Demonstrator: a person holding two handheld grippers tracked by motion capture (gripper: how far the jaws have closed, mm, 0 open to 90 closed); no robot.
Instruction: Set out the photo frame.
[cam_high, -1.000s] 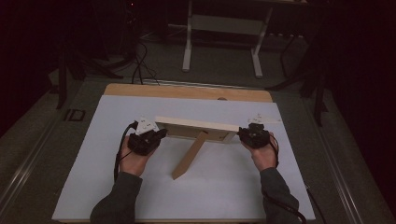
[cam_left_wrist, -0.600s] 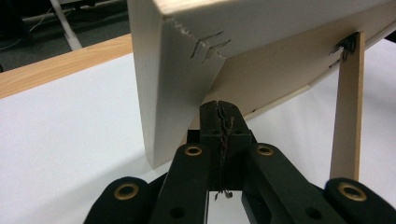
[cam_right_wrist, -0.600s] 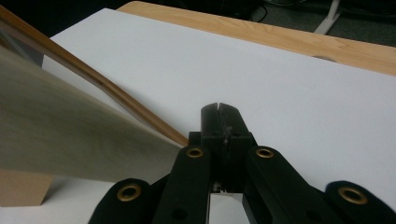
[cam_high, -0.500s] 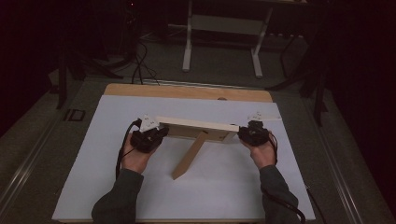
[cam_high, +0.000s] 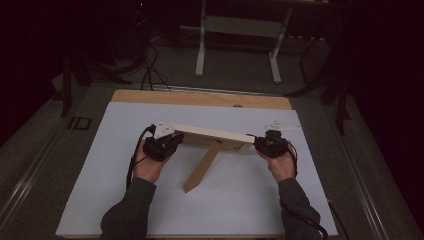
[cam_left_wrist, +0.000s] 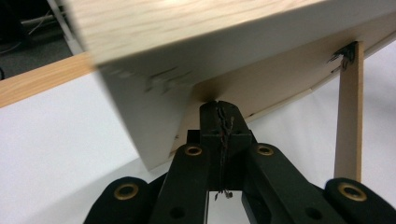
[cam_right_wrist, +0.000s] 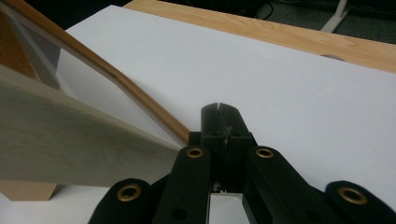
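Both the left gripper (cam_high: 161, 145) and right gripper (cam_high: 270, 145), jaws closed and empty, flank the frame (cam_high: 212, 136) propped on its leg (cam_high: 202, 166) mid-table (cam_high: 100, 170), apparently being steadied or repositioned; next likely calls for nudging evenly from both ends.

Room dark; grey floor (cam_high: 240, 70) dim beyond table, white desk frame (cam_high: 237, 30) standing there, black cables (cam_high: 147, 70) trailing left.

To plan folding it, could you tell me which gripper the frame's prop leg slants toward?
The left gripper: the prop leg runs from the frame down toward that side, its foot away from the right gripper.
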